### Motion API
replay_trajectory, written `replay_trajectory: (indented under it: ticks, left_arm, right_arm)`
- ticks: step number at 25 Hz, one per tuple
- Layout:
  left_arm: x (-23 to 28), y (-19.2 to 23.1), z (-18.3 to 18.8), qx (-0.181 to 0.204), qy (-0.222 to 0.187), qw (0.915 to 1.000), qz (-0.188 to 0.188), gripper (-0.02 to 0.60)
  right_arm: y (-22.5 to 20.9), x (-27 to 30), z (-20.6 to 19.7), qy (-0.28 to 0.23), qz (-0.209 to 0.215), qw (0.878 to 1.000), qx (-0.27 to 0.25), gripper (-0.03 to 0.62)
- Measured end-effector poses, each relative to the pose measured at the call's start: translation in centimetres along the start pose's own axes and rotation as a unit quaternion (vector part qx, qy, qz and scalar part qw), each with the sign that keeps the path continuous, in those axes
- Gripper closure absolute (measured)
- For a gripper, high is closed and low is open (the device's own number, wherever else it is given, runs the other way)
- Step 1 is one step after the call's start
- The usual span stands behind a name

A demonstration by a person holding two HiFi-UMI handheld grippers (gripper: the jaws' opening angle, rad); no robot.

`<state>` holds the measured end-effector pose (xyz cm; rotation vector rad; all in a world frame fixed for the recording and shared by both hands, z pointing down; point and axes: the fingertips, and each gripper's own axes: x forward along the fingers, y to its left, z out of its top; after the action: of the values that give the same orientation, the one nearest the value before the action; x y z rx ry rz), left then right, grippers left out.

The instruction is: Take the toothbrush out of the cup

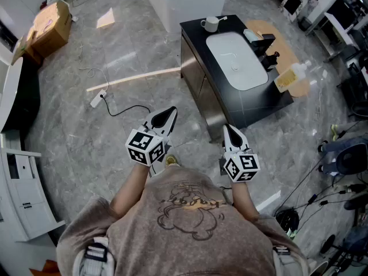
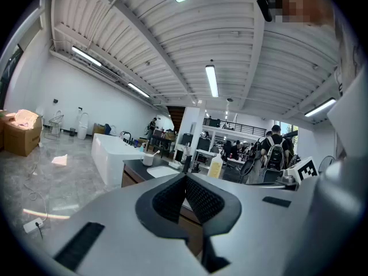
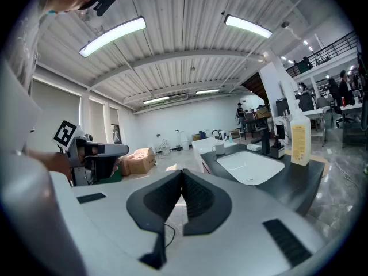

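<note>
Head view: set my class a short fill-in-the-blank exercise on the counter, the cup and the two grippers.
1. The cup with the toothbrush stands on a ___ counter.
2. The basin set into that counter is ___ in colour.
3. The left gripper and the right gripper are both away from the cup, and each has its jaws ___.

Missing words: black; white; shut.

No legible text, label or number anywhere.
</note>
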<state>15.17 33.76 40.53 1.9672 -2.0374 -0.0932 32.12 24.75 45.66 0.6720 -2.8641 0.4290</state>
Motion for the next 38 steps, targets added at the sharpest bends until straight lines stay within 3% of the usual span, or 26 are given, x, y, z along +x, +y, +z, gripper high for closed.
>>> replay_trajectory:
  ticks: [14, 28, 38]
  left_arm:
    - [-0.1, 0.7, 0.5, 0.004, -0.004, 1.0, -0.003, 0.561]
    - [0.4, 5.0, 0.6, 0.01, -0.009, 0.9995, -0.028, 0.56]
    - [2.4, 7.8, 1.2, 0.008, -0.014, 0.9995, -0.027, 0.561]
  right_arm:
    - [0.2, 1.6, 1.4, -0.019, -0.007, 1.0, 0.002, 0.591]
    - [2.8, 4.5, 0.2, -0.025, -0.02, 0.999, -0.002, 0.591]
    - [1.7, 7.9, 0.6, -0.03, -0.029, 0.999, 0.008, 0.591]
